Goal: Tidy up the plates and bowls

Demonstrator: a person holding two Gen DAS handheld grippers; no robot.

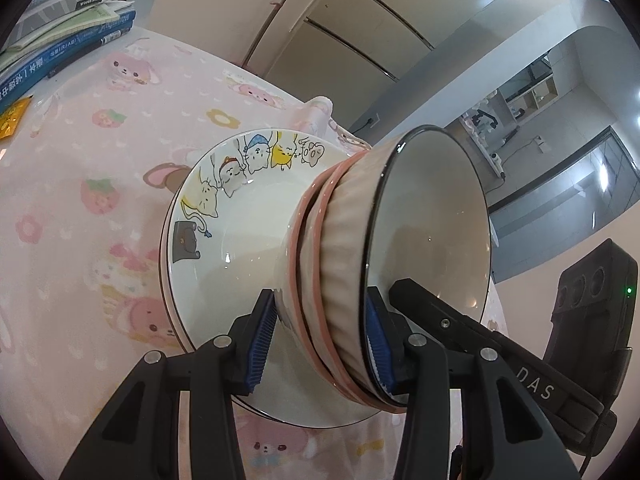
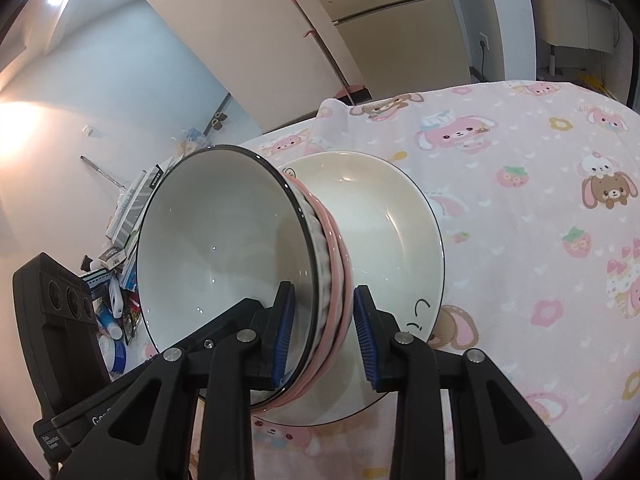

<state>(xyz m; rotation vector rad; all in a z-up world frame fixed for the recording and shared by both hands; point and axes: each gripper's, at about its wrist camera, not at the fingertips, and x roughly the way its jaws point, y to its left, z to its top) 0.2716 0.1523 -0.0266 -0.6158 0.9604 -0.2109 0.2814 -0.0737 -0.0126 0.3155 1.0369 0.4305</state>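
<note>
Here, in the left wrist view, the stack of bowls point(image 1: 384, 264) is clamped at its near wall by the left claw point(image 1: 320, 344), its mouth tilted rightward, directly over the cartoon plate point(image 1: 224, 240) on the tabletop point(image 1: 100, 140). In the right wrist view, the bowls point(image 2: 248, 272) are straddled by the right claw point(image 2: 324, 336): the left pad is pressed inside the rim, while contact at the right pad cannot be told.
</note>
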